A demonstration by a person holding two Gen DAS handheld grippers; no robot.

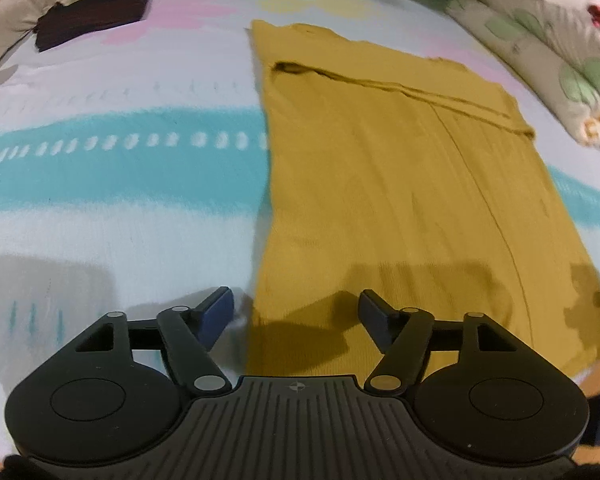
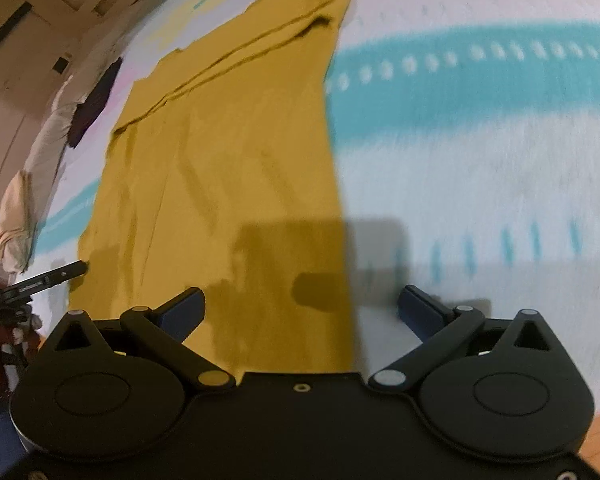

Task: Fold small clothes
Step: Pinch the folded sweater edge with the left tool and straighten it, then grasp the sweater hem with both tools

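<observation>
Striped bedsheet [image 1: 120, 208] — mustard garment [image 1: 400, 184], dark cloth [image 1: 92, 16]

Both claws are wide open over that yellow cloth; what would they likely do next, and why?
Probably lower and pinch the near hem. The left gripper and right gripper are open, each straddling a near corner of the flat mustard garment, gripping nothing.

From my left wrist cam the garment [image 1: 400, 184] lies flat on the bedspread [image 1: 120, 208], running from about 6 o'clock up toward 12 and 1, with its folded-over part at the far end. A small folded cloth [image 1: 94, 14] sits well apart from it at 10 o'clock, and a pillow [image 1: 556, 64] lies along the bed's edge at 2 o'clock. On the right wrist cam the garment [image 2: 220, 168] stretches from 6 up to 11 o'clock, and open bedspread [image 2: 480, 168] fills everything from 1 to 4 o'clock.
</observation>
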